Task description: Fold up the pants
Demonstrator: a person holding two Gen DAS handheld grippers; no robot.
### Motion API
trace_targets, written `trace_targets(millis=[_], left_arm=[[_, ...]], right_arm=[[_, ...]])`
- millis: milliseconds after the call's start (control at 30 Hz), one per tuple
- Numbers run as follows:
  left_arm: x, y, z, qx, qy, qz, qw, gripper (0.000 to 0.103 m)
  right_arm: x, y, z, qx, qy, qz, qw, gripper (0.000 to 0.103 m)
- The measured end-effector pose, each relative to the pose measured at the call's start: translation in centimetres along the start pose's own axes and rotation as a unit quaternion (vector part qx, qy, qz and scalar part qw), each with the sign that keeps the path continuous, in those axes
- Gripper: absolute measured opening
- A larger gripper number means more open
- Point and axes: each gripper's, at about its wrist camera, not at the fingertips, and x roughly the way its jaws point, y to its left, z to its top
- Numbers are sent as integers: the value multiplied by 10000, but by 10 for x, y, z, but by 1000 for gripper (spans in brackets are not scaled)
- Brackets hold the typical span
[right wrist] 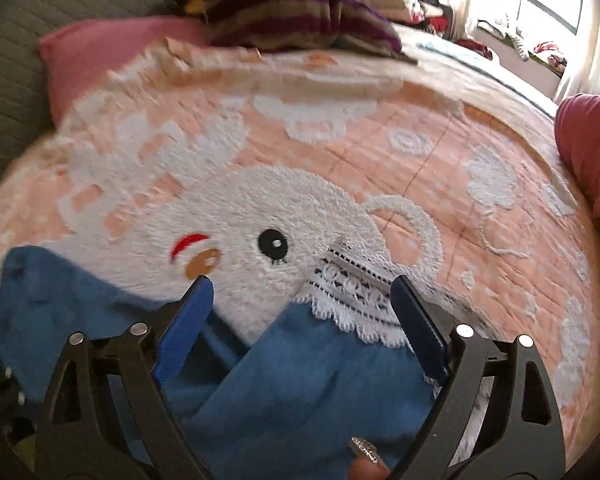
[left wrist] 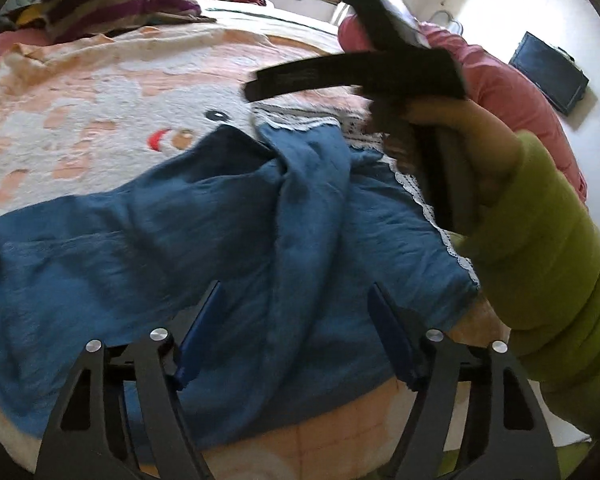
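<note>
The blue pants (left wrist: 204, 240) with a white lace hem (left wrist: 432, 208) lie rumpled on the peach and white bed blanket (left wrist: 100, 92). My left gripper (left wrist: 296, 308) is open and empty, hovering over the middle of the pants. My right gripper (right wrist: 302, 300) is open and empty above a pant leg (right wrist: 300, 380), near its lace hem (right wrist: 352, 296). In the left wrist view the right gripper's black body (left wrist: 352, 74) is held by a hand in a green sleeve (left wrist: 548, 264) over the hem end.
A striped purple garment (right wrist: 284, 16) and a pink pillow (right wrist: 112, 52) lie at the head of the bed. A pink quilt (left wrist: 512, 92) lies along the right edge. Clothes are piled by the window (right wrist: 532, 0). A dark screen (left wrist: 548, 72) stands on the floor.
</note>
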Motion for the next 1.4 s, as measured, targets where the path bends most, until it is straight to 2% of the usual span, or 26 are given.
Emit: trace_targets(millis=[167, 200, 233, 267, 300, 333, 367, 400, 667, 733, 767, 833, 933, 967, 1200, 1400], left_arm=[[26, 5, 4, -91, 146, -67, 9998, 64], [28, 6, 4, -79, 156, -70, 9998, 62], [29, 6, 2, -53, 158, -68, 9998, 62], [29, 7, 1, -37, 151, -90, 9998, 62], [30, 8, 1, -32, 146, -107, 9998, 62], [29, 8, 0, -23, 135, -128, 9998, 62], [29, 9, 1, -21, 127, -138, 9998, 62], [28, 9, 1, -10, 119, -153, 9998, 62], [28, 8, 4, 47, 0, -175, 9998, 64], [29, 6, 5, 146, -37, -128, 9998, 61], [30, 5, 6, 191, -38, -96, 9998, 56], [32, -1, 7, 347, -16, -117, 9993, 24], [28, -2, 6, 601, -23, -112, 9981, 6], [25, -4, 4, 648, -45, -96, 9978, 3], [-8, 1, -4, 843, -354, -79, 9958, 3], [-14, -6, -22, 1082, -269, -182, 9936, 3]], right_arm=[[43, -6, 9, 286, 386, -220, 9986, 84], [50, -10, 9, 356, 448, -307, 9979, 77], [55, -12, 9, 392, 491, -296, 9976, 70], [62, -17, 8, 456, 569, -201, 9971, 51], [65, -21, 8, 532, 583, -144, 9968, 40], [65, -26, 7, 608, 539, -126, 9966, 34], [61, -32, 5, 657, 461, -86, 9967, 18], [56, -35, 4, 688, 381, 13, 9969, 7], [-30, -82, -30, 1302, -366, 462, 9897, 5], [-50, -93, -38, 1475, -502, 513, 9865, 5], [-63, -98, -46, 1552, -582, 521, 9848, 5], [-88, -105, -64, 1695, -729, 480, 9817, 5], [-118, -115, -91, 1910, -902, 470, 9763, 5], [-125, -118, -99, 1954, -927, 476, 9752, 5], [-177, -114, -168, 2171, -950, 598, 9697, 5], [-176, -100, -223, 2455, -499, 629, 9661, 5]])
